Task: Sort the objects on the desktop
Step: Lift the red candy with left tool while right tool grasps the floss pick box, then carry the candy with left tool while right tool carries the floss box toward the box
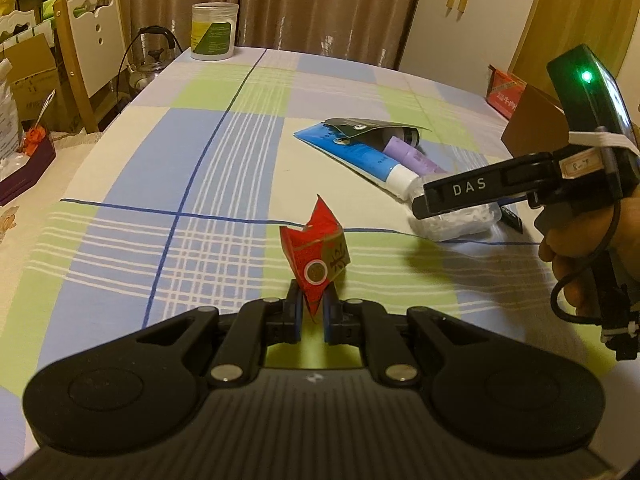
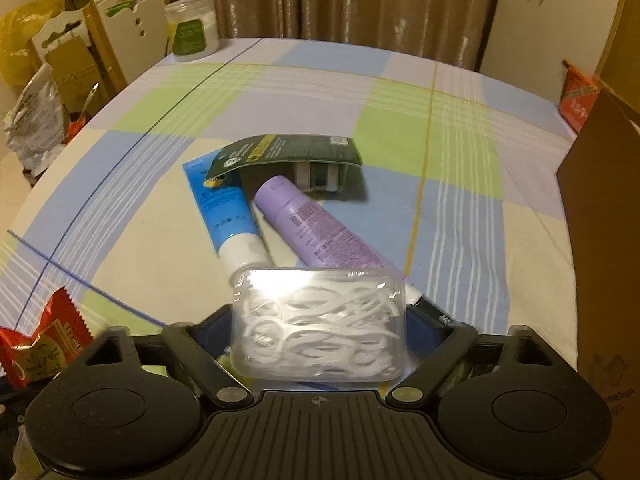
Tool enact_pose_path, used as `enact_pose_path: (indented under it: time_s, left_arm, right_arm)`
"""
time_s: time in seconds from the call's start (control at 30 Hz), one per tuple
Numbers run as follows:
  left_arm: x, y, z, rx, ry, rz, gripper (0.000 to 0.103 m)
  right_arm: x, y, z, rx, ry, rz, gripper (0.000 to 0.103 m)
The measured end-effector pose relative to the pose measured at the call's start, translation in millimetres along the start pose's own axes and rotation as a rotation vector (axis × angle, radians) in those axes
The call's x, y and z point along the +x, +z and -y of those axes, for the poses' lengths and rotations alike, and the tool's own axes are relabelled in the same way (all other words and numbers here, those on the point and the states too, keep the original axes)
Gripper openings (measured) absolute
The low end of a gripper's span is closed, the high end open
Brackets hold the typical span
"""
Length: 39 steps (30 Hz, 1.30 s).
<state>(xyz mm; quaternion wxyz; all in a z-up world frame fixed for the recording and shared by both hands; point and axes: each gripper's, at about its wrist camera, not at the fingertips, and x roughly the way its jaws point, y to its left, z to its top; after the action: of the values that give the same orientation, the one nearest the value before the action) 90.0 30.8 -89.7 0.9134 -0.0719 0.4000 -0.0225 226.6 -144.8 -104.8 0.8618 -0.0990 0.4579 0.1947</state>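
**Both grippers loaded over the checked table**

The table (image 2: 460,216), under a checked cloth of blue, green and cream, fills both views. A brown cardboard box (image 2: 600,240) stands at its 3 o'clock edge, and a white jar (image 1: 214,32) sits at the far edge near 11 o'clock. Near the middle lie a blue tube (image 2: 226,216) and a purple tube (image 2: 320,232) side by side, with a dark green carded pack (image 2: 288,152) just beyond them at 12 o'clock, overlapping the blue tube's end. The right gripper (image 2: 320,328) has its fingers clamped on a clear case of floss picks (image 2: 318,324), held over the tubes' near ends. The left gripper (image 1: 313,312) pinches a red sachet (image 1: 316,256) upright at 6 o'clock.
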Motion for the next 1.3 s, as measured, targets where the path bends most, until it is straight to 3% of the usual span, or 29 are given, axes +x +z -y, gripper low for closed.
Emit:
enact_pose_path:
  time_s: [0.37,0.73,1.1,1.3]
  left_arm:
    - [-6.3,5.2,0.3,0.019,-0.015,0.019,0.006]
    - [-26.2,25.9,25.5,0.131,-0.088,0.085,0.006]
    - [-56.7,48.2,74.4,0.262,-0.224,0.142,0.006]
    - [-68.0,43.6,116.5,0.304,-0.280,0.147,0.006]
  right_arm:
    - [-28.3,-1.0,-2.2,0.000,0.007,0.040,0.085]
    - [-107.3,0.0,16.1,0.067,-0.033,0.167,0.085]
    - [-198.2,-44.7,46.8,0.175,-0.139,0.262,0.085]
    - [-240.3,-75.7,77.8,0.229,-0.188,0.279,0.085]
